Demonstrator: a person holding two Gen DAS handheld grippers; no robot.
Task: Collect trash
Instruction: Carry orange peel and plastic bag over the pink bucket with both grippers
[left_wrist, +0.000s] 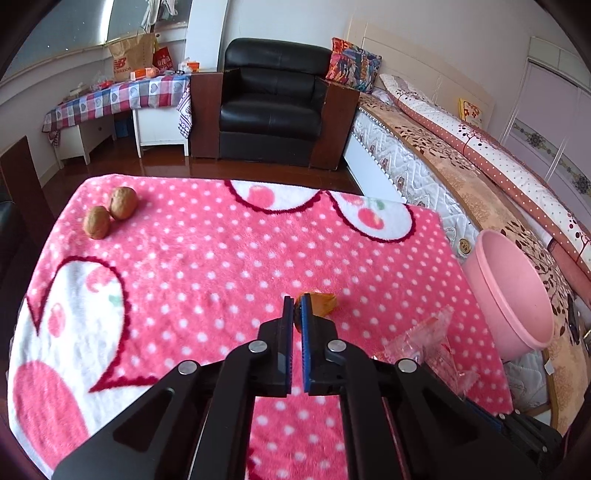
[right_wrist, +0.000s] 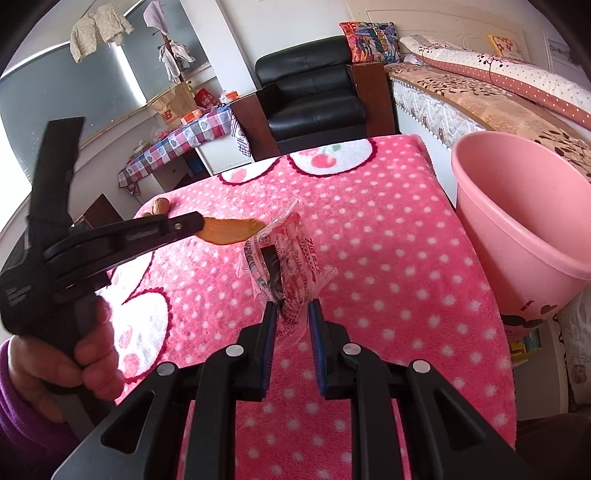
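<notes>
My left gripper (left_wrist: 295, 306) is shut on a piece of orange peel (left_wrist: 323, 303), held just above the pink dotted blanket (left_wrist: 207, 266). The right wrist view shows that gripper (right_wrist: 197, 223) from the side, with the peel (right_wrist: 231, 232) sticking out past its tips and a hand on its handle. My right gripper (right_wrist: 293, 310) is shut on a crumpled clear wrapper with red print (right_wrist: 286, 258), which stands up between its blue pads. The wrapper (left_wrist: 424, 341) also shows at the lower right of the left wrist view. A pink plastic bin (right_wrist: 517, 206) stands to the right of the blanket.
Two walnuts (left_wrist: 110, 212) lie together near the blanket's far left corner. The pink bin (left_wrist: 509, 291) sits against a bed (left_wrist: 443, 147) with a patterned cover. A black armchair (left_wrist: 273, 99) and a table with a checked cloth (left_wrist: 122, 96) stand beyond the blanket.
</notes>
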